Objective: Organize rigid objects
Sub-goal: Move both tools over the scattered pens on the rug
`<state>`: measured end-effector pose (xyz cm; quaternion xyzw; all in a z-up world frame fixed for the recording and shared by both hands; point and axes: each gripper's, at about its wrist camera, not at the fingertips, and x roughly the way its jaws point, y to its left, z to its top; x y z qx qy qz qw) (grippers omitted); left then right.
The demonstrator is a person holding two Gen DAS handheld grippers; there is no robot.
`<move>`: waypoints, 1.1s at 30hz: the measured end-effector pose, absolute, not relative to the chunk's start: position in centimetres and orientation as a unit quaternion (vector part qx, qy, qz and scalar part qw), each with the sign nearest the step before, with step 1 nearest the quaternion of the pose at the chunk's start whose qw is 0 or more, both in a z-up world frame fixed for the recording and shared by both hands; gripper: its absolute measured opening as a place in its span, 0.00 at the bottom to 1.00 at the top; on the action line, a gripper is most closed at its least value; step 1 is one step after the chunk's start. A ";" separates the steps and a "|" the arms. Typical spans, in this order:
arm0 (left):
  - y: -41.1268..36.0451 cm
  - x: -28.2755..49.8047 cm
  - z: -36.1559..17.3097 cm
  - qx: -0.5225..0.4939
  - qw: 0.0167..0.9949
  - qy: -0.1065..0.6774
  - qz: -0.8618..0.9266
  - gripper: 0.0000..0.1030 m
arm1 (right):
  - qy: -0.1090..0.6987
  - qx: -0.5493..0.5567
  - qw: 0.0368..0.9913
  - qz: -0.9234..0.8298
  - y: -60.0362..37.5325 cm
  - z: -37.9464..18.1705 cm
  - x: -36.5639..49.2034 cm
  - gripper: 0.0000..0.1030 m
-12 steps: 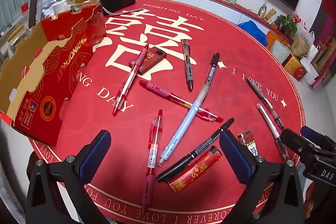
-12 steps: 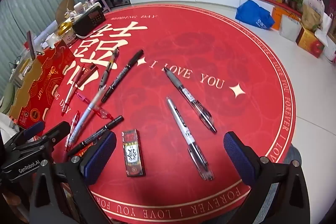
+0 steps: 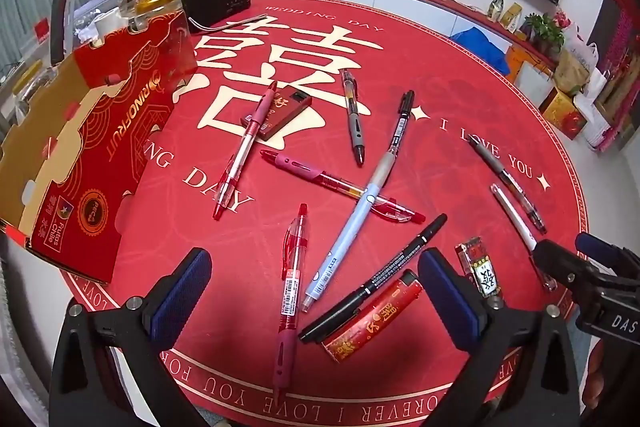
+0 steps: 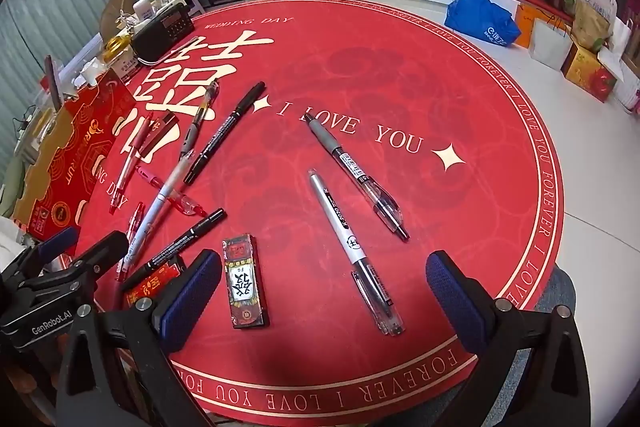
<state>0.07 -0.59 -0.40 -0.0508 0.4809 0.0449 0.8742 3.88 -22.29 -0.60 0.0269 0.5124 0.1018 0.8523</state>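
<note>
Compared with the earlier frames, nothing on the round red printed mat (image 3: 460,75) has shifted; both grippers hover unchanged. Left gripper (image 3: 316,291) and right gripper (image 4: 324,291): jaws wide, holding nothing. Pens lie scattered on the mat; the pale-blue pen (image 3: 352,223) crosses a pink-gripped red pen (image 3: 340,185). Only the left view shows the open red-and-gold cardboard box (image 3: 92,151) interior, at the mat's edge; only the right view fully shows the silver-barrelled pen (image 4: 348,247).

Round red mat (image 3: 460,75): matt, cloth-like. Box (image 3: 80,155) at its left edge: printed cardboard, slight sheen. Pens on mat glossy plastic, e.g. pale blue pen (image 3: 352,223); lighter (image 3: 372,315) prob. glossy plastic. Gripper pads (image 4: 192,303): rough-textured blue.
</note>
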 end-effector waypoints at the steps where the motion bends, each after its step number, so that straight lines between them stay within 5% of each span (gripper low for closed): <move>1: -0.6 0.1 -0.4 -0.050 0.874 0.481 0.044 1.00 | 0.513 0.028 0.852 0.101 -22.3 -0.6 3.9 1.00; 33: 2.3 -5.2 3.3 -0.081 0.892 0.440 0.059 1.00 | 0.486 -0.035 0.868 0.098 -20.4 4.2 -0.3 1.00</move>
